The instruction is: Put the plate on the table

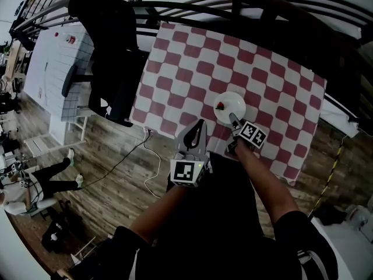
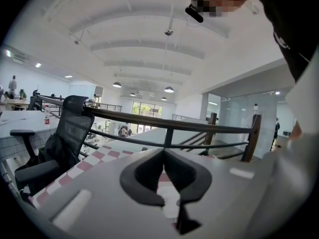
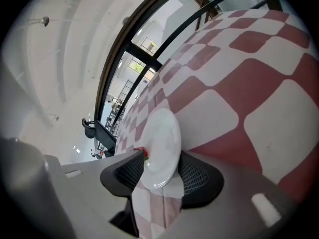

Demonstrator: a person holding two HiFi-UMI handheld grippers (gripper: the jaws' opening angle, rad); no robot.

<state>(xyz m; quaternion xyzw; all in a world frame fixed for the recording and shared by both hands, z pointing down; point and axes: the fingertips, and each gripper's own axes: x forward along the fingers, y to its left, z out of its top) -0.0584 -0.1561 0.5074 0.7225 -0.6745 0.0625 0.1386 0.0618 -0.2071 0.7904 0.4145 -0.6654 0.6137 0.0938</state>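
A white plate (image 1: pixel 229 107) lies flat on the table's red-and-white checked cloth (image 1: pixel 192 57), with a small red thing (image 1: pixel 220 105) at its left rim. My right gripper (image 1: pixel 234 121) is at the plate's near edge. In the right gripper view the plate (image 3: pixel 162 143) sits between spread jaws of the right gripper (image 3: pixel 160 157), resting on the cloth (image 3: pixel 259 73); the pads stand off its rim, and the red thing (image 3: pixel 144 153) is by the left finger. My left gripper (image 1: pixel 200 127) hovers over the table's near edge, and the left gripper (image 2: pixel 163 152) is shut on nothing.
A black office chair (image 1: pixel 111 57) (image 2: pixel 70 128) stands at the table's left end. A dark metal railing (image 1: pixel 262 4) (image 2: pixel 174 126) runs along the far side. A white cable (image 1: pixel 148 156) lies on the wooden floor, and a person (image 1: pixel 35 182) is at far left.
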